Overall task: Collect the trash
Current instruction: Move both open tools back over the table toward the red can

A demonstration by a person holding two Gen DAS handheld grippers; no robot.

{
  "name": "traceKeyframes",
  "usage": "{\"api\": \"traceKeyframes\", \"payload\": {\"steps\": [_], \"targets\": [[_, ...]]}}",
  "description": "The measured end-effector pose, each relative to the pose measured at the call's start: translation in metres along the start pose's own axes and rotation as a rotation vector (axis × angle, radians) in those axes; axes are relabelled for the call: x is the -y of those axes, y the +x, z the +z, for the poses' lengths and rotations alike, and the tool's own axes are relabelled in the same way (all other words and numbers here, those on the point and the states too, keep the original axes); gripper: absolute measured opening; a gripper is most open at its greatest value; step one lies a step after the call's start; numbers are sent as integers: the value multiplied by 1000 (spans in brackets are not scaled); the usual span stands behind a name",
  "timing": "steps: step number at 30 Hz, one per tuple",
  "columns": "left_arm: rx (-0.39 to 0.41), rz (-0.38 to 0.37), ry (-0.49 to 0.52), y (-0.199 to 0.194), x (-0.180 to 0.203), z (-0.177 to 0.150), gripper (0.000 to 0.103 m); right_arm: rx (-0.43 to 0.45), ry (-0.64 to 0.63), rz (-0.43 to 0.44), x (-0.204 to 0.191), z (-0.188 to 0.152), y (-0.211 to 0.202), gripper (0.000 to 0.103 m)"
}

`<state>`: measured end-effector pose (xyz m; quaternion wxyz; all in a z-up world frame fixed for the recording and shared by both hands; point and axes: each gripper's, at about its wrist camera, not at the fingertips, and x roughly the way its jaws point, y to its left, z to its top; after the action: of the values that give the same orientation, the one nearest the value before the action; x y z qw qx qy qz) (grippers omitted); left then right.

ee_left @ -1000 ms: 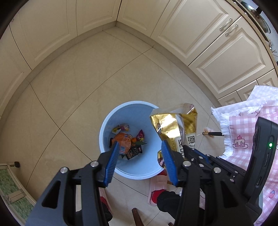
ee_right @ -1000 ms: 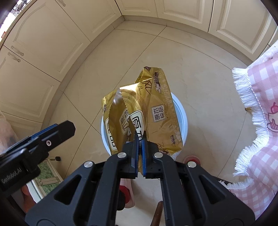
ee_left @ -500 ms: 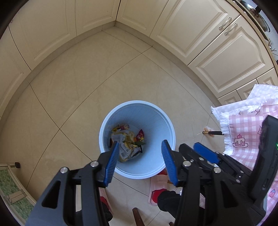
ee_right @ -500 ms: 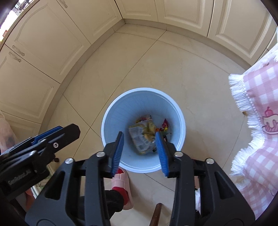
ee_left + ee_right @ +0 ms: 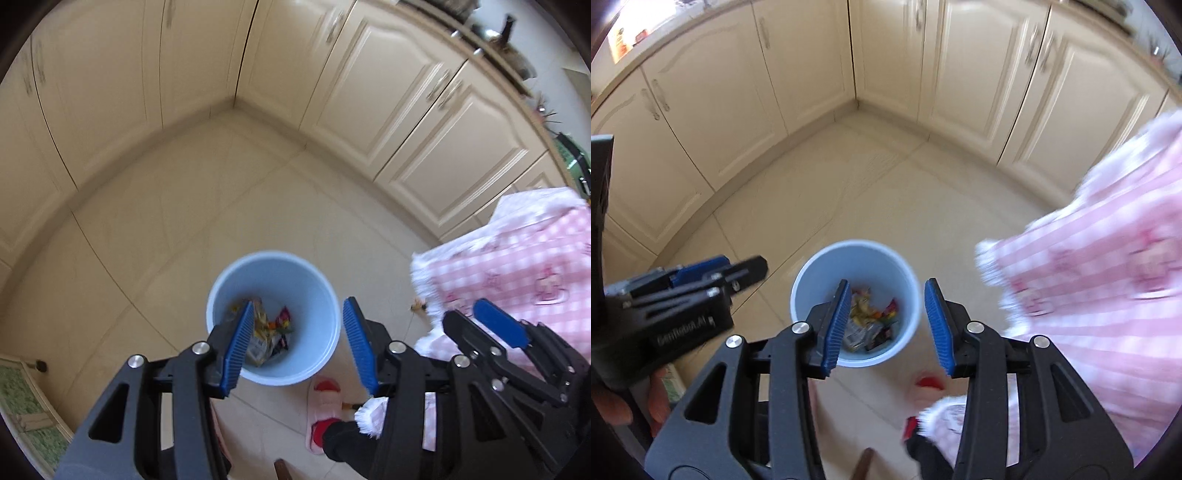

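A light blue bin (image 5: 273, 255) (image 5: 855, 243) stands on the tiled floor below both grippers. Several snack wrappers (image 5: 267, 332) (image 5: 871, 321) lie at its bottom, with a crumpled gold bag (image 5: 858, 312) among them. My left gripper (image 5: 299, 305) is open high above the bin with nothing between its blue pads. My right gripper (image 5: 887, 284) is also open and empty above the bin. Each gripper shows in the other's view: the right gripper (image 5: 498, 328) to the right, the left gripper (image 5: 701, 273) to the left.
Cream cabinets (image 5: 406, 110) line the corner behind the bin. A pink checked cloth with a white fringe (image 5: 517, 266) (image 5: 1089, 277) hangs at the right. A person's red and pink slipper (image 5: 325, 402) stands just in front of the bin. A green mat (image 5: 18, 398) lies at the far left.
My right gripper opened and the gold bag fell into the bin. Both grippers then rose, so the bin looks smaller and more of the cabinets shows.
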<state>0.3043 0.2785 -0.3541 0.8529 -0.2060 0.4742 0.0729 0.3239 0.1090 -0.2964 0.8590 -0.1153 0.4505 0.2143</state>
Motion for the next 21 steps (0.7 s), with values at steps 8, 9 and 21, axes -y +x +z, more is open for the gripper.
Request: {"api": "traceKeyframes", "payload": {"steps": [8,9,21], "targets": [[200,-101,148,-117,92,0,50,257,36,-87,40,-5,-147,45],[217,-130,176,-131,111,-3,51,290,52,-109,52,-9,-168,46],[185,-371,506,-176,328,-49,61,410,355,-345,245,-99,-285,54]]}}
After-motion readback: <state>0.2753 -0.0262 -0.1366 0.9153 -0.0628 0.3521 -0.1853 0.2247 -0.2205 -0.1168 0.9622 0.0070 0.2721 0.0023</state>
